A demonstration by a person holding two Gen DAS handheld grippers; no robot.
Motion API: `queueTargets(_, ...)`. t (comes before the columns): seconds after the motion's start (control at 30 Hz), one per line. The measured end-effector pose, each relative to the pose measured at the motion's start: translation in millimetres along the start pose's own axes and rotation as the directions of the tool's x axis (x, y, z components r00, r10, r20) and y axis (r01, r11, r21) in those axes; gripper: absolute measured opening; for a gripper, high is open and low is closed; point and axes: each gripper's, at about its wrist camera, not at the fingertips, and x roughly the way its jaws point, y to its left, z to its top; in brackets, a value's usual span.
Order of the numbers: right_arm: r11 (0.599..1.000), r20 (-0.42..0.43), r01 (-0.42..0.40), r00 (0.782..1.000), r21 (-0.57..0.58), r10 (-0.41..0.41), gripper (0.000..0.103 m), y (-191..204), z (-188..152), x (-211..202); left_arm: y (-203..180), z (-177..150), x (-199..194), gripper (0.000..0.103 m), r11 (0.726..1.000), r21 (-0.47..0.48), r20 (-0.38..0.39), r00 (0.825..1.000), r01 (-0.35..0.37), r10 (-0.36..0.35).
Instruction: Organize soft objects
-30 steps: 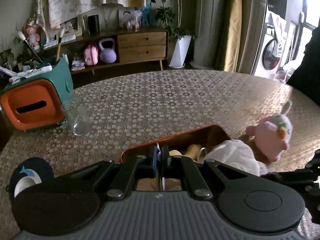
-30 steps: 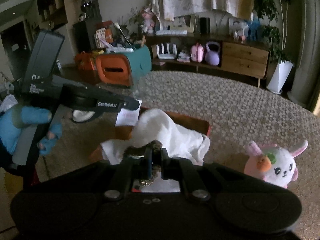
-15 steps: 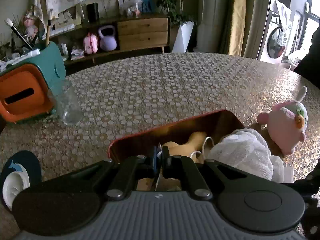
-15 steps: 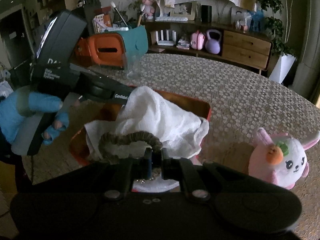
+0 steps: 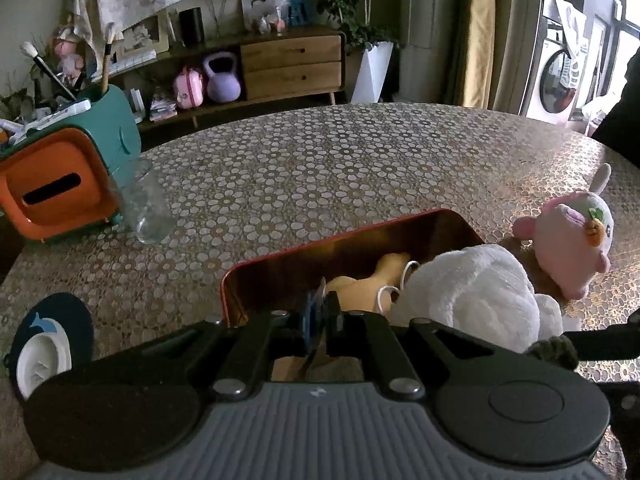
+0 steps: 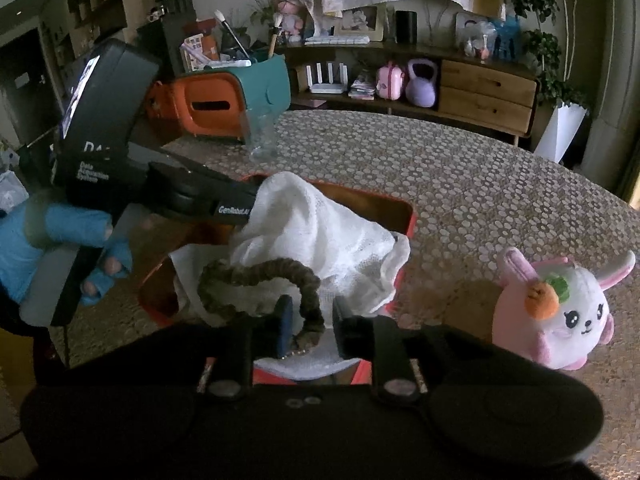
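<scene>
The right hand-held gripper (image 6: 308, 320) stands apart around a light, limp brown scrunchie (image 6: 260, 284) draped on the white towel (image 6: 320, 232) in the orange tray (image 6: 408, 216), best pinched at its six-o'clock bend, while the left hand-held gripper (image 5: 322, 310) is together.

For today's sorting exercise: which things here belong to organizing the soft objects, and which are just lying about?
Belong: white towel, brown scrunchie, bunny plush, red box.

Lying about: glass, orange-teal organizer, coaster.
</scene>
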Motion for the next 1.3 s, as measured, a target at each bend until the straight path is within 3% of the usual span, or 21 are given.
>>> queueTargets(0.13,1.000,0.010,-0.002,1.000,0.005,0.002,0.031,2.6,0.1,-6.5,4.0,-1.0,-6.1,0.008,1.000,-0.021,-0.002,1.000,0.006,-0.006)
queueTargets(0.23,1.000,0.023,-0.005,1.000,0.011,0.005,0.034,4.3,1.0,-13.6,3.7,-3.1,-12.9,0.015,1.000,-0.027,0.003,1.000,0.012,-0.012)
queueTargets(0.33,1.000,0.039,-0.006,0.999,0.014,0.005,0.037,6.1,1.7,-21.2,2.3,-5.1,-21.6,0.044,0.999,-0.032,0.019,1.000,0.013,-0.012)
queueTargets(0.37,1.000,0.045,-0.007,0.999,0.016,0.006,0.039,6.9,1.7,-24.3,1.0,-6.0,-24.9,0.066,0.999,-0.033,0.028,1.000,0.009,-0.008)
queueTargets(0.4,1.000,0.049,-0.006,0.999,0.018,0.005,0.041,7.6,1.6,-26.2,0.3,-7.0,-29.4,0.076,0.999,-0.034,0.046,0.999,0.002,0.000)
queueTargets(0.77,0.998,0.132,-0.007,0.991,0.063,-0.002,0.073,4.9,-7.3,-66.0,-5.1,-14.3,-81.2,0.076,0.998,-0.055,0.119,0.993,0.028,-0.021)
queueTargets(1.3,0.993,0.300,0.012,0.953,0.116,-0.047,0.091,0.4,-47.7,-139.9,-56.1,-53.1,-171.2,0.085,0.998,0.034,0.239,0.969,0.052,-0.059)
